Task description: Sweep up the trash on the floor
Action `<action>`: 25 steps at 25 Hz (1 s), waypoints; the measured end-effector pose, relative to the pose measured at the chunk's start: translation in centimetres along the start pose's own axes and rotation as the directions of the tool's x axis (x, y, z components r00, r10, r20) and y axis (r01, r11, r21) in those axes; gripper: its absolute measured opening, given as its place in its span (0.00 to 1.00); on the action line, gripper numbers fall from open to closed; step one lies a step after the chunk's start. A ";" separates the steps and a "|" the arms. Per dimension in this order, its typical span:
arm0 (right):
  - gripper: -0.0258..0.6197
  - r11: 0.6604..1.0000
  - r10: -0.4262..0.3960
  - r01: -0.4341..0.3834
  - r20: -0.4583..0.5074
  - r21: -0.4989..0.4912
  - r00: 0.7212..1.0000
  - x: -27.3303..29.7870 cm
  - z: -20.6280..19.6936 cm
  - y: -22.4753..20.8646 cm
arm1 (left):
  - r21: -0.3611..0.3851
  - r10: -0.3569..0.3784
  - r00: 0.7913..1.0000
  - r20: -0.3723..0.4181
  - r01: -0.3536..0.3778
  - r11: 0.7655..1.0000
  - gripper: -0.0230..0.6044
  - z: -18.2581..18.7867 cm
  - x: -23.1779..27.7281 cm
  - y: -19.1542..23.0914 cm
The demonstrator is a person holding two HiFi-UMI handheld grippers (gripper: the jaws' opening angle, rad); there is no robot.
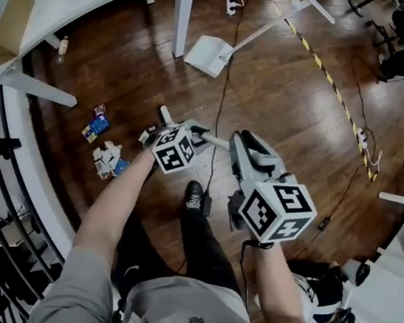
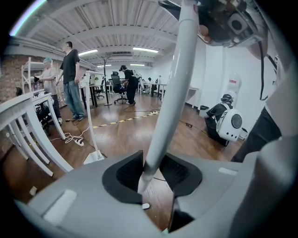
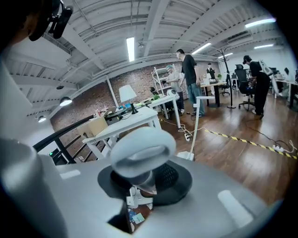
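Evidently sweeping is only beginning: left gripper (image 2: 151, 173) and right gripper (image 3: 148, 180) are clamping the broom (image 2: 172, 93); trash (image 1: 105, 160) is lying unswept mid-left.

Two claws, left claw (image 2: 150, 181) and right claw (image 3: 139, 186), share one broom (image 2: 173, 88); two trash heaps (image 1: 105, 158) lie left of the left claw; one dustpan (image 1: 208, 52) beyond both; one bottle (image 1: 63, 45) far left; two power strips (image 1: 230, 4) farther off.
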State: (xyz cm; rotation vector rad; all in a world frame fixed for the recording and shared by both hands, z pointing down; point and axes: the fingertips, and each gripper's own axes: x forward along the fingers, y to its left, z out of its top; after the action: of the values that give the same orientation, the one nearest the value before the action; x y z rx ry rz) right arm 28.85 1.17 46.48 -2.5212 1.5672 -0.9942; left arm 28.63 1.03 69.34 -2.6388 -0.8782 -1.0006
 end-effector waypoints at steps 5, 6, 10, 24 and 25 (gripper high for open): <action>0.15 0.998 0.062 -0.062 -0.034 -0.025 0.998 1.9 -0.4 3.7 | -0.061 0.026 1.000 -0.010 -0.027 0.998 0.22 -2.8 -3.0 0.3; 0.15 0.996 0.076 -0.077 -0.040 -0.037 0.996 2.3 -0.3 4.7 | -0.074 0.036 0.999 -0.011 -0.037 0.997 0.21 -3.3 -3.7 0.5; 0.15 0.987 0.137 -0.142 -0.068 -0.070 0.988 4.5 -0.7 8.7 | -0.119 0.061 0.997 -0.040 -0.065 0.991 0.21 -6.3 -6.9 1.3; 0.15 0.946 0.270 -0.292 -0.161 -0.138 0.949 10.6 -2.6 23.6 | -0.255 0.140 0.986 -0.087 -0.158 0.954 0.21 -16.3 -19.0 3.1; 0.15 0.946 0.269 -0.292 -0.164 -0.138 0.949 11.2 -2.5 24.8 | -0.262 0.149 0.985 -0.084 -0.166 0.951 0.21 -17.0 -20.0 3.5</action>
State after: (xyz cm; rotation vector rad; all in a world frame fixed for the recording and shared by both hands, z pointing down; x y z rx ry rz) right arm 11.01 -19.47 46.05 -2.2672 2.0556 -1.0677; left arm 9.46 -17.29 69.21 -2.8229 -0.5394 -1.2298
